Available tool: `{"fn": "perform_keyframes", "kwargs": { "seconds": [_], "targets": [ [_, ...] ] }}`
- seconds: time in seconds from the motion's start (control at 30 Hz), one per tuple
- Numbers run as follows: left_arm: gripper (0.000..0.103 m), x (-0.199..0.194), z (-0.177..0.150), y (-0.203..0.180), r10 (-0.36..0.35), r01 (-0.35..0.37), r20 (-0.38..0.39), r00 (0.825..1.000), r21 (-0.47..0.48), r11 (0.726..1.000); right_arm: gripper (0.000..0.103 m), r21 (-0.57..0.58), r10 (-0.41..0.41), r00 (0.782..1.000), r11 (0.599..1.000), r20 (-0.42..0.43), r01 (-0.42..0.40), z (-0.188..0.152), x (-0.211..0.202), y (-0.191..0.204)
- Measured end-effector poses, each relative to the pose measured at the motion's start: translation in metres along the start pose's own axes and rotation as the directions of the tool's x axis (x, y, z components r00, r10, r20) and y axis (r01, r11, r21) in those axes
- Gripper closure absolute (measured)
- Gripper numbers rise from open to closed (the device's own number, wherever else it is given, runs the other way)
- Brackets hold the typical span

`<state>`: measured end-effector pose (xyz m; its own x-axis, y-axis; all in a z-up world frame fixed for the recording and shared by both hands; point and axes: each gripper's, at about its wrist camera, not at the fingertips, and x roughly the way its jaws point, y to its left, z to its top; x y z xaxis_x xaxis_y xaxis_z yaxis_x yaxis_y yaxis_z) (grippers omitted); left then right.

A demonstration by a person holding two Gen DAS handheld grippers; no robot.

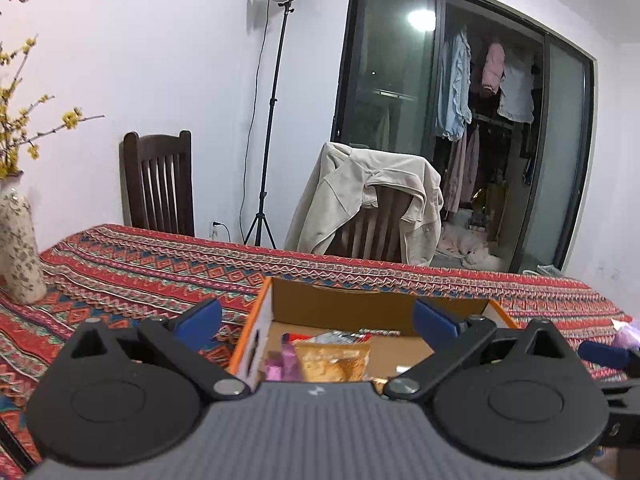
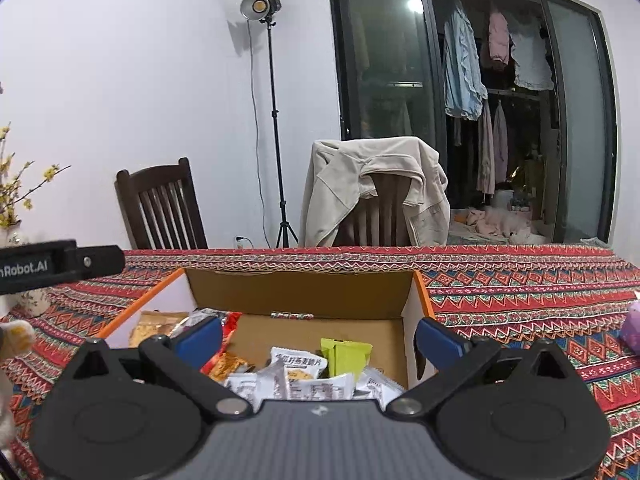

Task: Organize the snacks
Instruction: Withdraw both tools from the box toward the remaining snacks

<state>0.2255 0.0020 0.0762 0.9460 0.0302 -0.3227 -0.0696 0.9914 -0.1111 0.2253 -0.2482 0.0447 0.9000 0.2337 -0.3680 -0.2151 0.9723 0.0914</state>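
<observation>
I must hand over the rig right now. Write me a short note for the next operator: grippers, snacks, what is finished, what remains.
Left gripper: open, holding nothing, over the cardboard box.
Right gripper: open, holding nothing, over the same box.
Snacks: several packets already lie in the box, among them a golden packet, white packets and a green packet.
Left to do: a purple item sits on the tablecloth to the right of the box; it looks like the next thing to pick.

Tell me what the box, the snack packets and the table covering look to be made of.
Box: corrugated cardboard, matte brown inside, orange-printed edges. Snack packets: thin plastic or foil film, judging by glossy crinkles and printed faces. Table covering: woven fabric, matte, with red geometric bands; the fibre is unclear.
</observation>
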Motion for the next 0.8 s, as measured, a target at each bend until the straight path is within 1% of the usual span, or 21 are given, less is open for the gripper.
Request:
{"fn": "perform_keyframes", "kwargs": {
  "seconds": [0.17, 0.27, 0.43, 0.53, 0.6, 0.7, 0.8],
  "targets": [
    [0.000, -0.019, -0.009, 0.021, -0.002, 0.002, -0.031, 1.000, 0.002, 1.000, 0.000, -0.021, 0.001, 1.000, 1.000, -0.028, -0.002, -0.014, -0.017, 0.010],
    [0.000, -0.030, -0.020, 0.034, 0.011, -0.010, -0.047, 0.999, 0.011, 1.000, 0.000, -0.010, -0.002, 0.999, 1.000, -0.053, 0.002, -0.027, -0.024, 0.013],
    [0.000, -0.045, -0.041, 0.059, 0.026, -0.027, -0.067, 0.997, -0.007, 1.000, 0.000, -0.018, -0.013, 0.994, 1.000, -0.109, 0.011, -0.048, -0.034, 0.019],
    [0.000, -0.050, -0.053, 0.068, 0.032, -0.033, -0.095, 0.995, -0.014, 0.999, 0.000, -0.027, -0.022, 0.993, 0.999, -0.119, 0.019, -0.061, -0.045, 0.022],
    [0.000, -0.052, -0.059, 0.071, 0.028, -0.030, -0.106, 0.994, -0.013, 0.999, 0.000, -0.014, -0.023, 0.990, 1.000, -0.141, 0.021, -0.070, -0.049, 0.022],
    [0.000, -0.054, -0.068, 0.077, 0.028, -0.028, -0.103, 0.994, -0.001, 1.000, 0.000, -0.019, -0.032, 0.984, 0.999, -0.175, 0.030, -0.079, -0.053, 0.024],
    [0.000, -0.055, -0.076, 0.079, 0.026, -0.026, -0.099, 0.995, 0.007, 1.000, 0.000, -0.026, -0.040, 0.981, 0.999, -0.188, 0.036, -0.081, -0.053, 0.029]
  ]
}}
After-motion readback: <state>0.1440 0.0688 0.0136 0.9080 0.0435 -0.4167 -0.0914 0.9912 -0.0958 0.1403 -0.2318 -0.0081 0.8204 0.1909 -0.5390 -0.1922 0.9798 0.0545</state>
